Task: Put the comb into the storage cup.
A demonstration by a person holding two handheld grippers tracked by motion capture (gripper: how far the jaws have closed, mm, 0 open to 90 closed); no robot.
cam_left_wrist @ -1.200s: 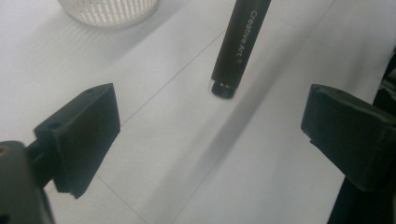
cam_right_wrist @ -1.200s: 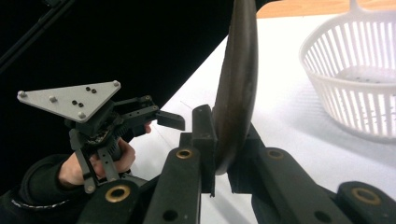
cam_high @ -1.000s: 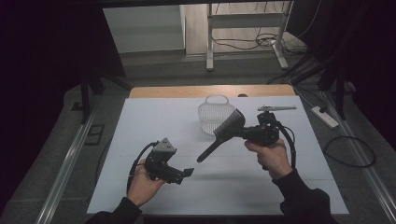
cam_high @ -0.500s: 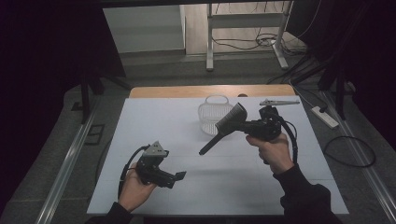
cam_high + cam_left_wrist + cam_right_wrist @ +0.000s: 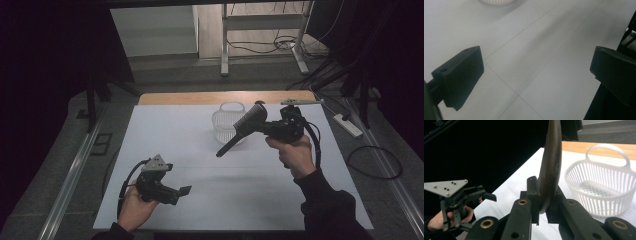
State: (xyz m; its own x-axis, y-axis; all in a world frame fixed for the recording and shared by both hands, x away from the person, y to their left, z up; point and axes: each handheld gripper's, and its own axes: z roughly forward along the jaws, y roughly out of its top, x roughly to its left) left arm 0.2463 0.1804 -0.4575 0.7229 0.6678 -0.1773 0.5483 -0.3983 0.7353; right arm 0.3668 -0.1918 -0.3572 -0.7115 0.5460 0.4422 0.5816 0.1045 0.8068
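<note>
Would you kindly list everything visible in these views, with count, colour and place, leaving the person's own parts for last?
hairbrush: one, dark, held above the table's far right part, handle pointing down-left.
basket: one, white, slotted, with a handle, empty, at the table's far middle.
table: one, white top with a wooden far edge.
power strip: one, white, on the floor at the right.
metal frame: one, pale, on the floor beyond the table.
left gripper: one, black, jaws open, near left of the table.
right gripper: one, black, closed on the hairbrush.
hands: two, one behind each gripper.
</note>
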